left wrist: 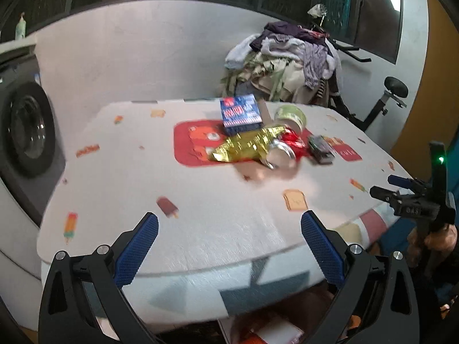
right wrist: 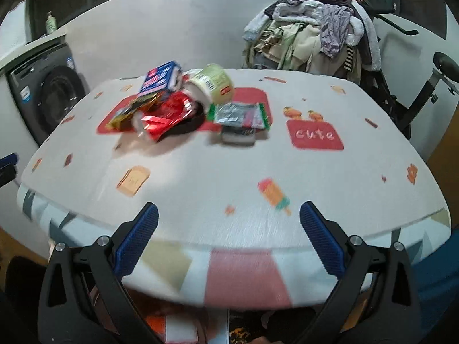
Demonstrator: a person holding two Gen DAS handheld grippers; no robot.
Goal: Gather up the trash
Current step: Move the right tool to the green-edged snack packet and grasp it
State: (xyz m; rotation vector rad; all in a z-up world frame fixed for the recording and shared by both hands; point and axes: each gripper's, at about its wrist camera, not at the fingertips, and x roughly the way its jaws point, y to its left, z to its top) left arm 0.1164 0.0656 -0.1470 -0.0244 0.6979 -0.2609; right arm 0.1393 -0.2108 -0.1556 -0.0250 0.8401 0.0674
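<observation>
Trash heaped toward the bench's [right wrist: 229, 172] far edge: a gold wrapper [left wrist: 243, 146], a red wrapper [right wrist: 163, 117], a box [left wrist: 241, 113] and a cup [right wrist: 212, 86], likely light and crinkly, best pinched at an edge. Both grippers, left [left wrist: 229, 226] and right [right wrist: 229, 223], hover at the near edge, fingers spread wide and empty.

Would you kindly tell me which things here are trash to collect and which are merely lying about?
Trash to collect: gold wrapper, red wrapper, blue box, green tub, green-edged packet.

Lying about: clothes pile, washing machine, exercise bike, tablecloth.
</observation>
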